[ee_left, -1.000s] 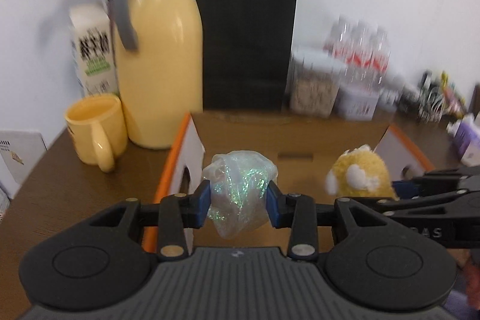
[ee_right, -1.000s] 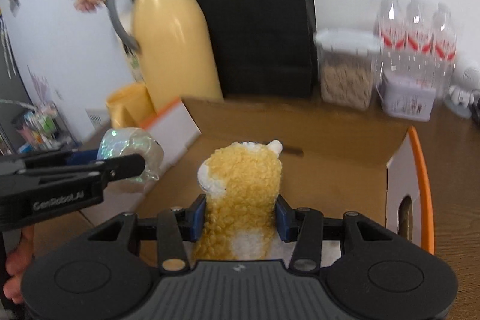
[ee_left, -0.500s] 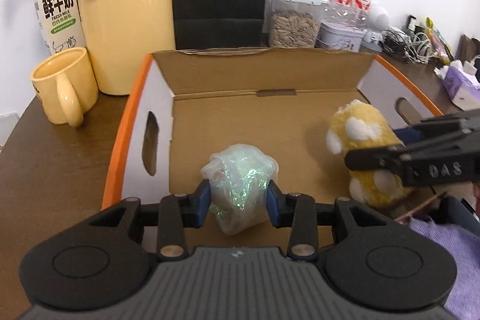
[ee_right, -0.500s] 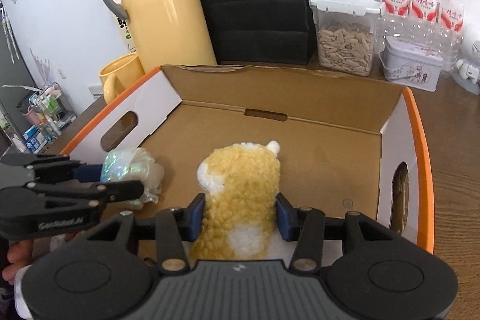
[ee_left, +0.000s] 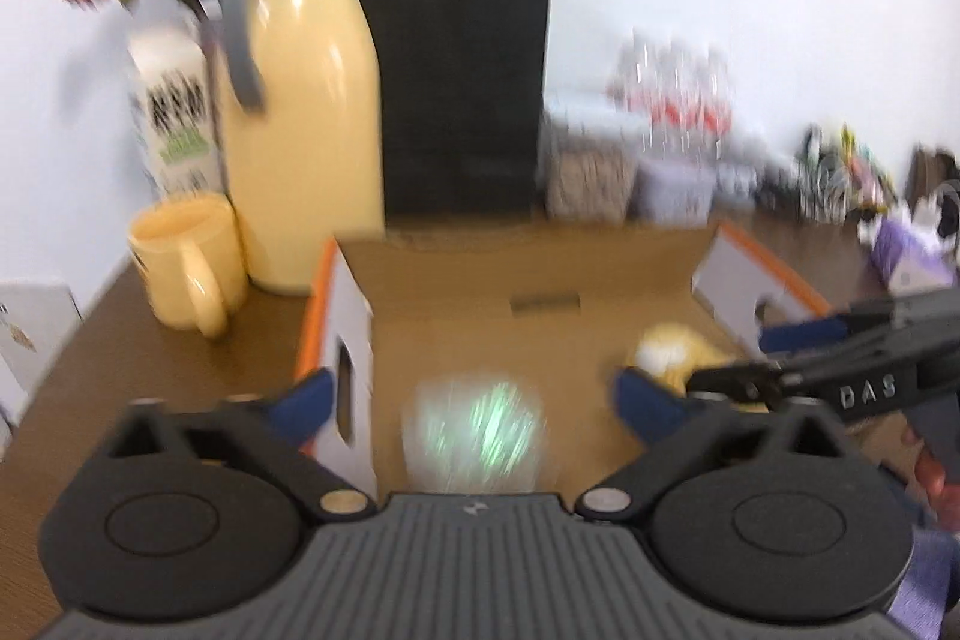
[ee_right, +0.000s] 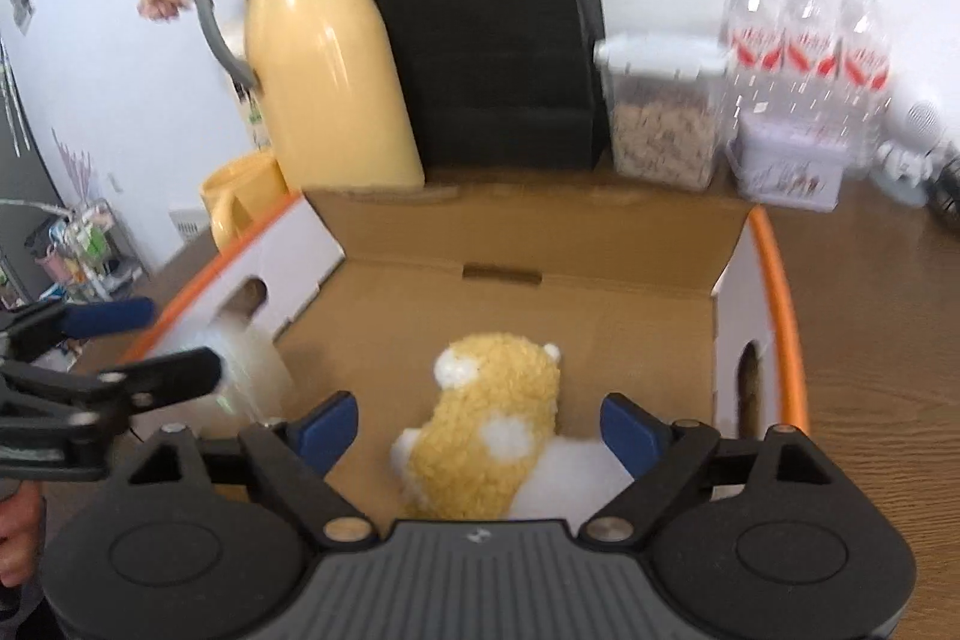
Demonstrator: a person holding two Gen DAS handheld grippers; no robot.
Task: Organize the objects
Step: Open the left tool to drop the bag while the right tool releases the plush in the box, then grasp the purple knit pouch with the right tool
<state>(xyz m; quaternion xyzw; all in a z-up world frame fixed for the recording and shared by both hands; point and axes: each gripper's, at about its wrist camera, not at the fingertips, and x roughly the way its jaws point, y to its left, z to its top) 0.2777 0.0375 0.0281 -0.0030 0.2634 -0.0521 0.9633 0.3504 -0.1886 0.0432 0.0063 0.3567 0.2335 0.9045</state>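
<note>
Blur smears the iridescent bundle and plush toy, each lying between spread jaws.

Bright, even indoor light. Heavy motion blur throughout the left view, milder in the right. Glare streaks on yellow flask. Fisheye bending and dark vignette at corners.

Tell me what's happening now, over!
Left gripper open, right gripper open. Shiny bag and plush toy down in the box. Nothing blocking.
</note>
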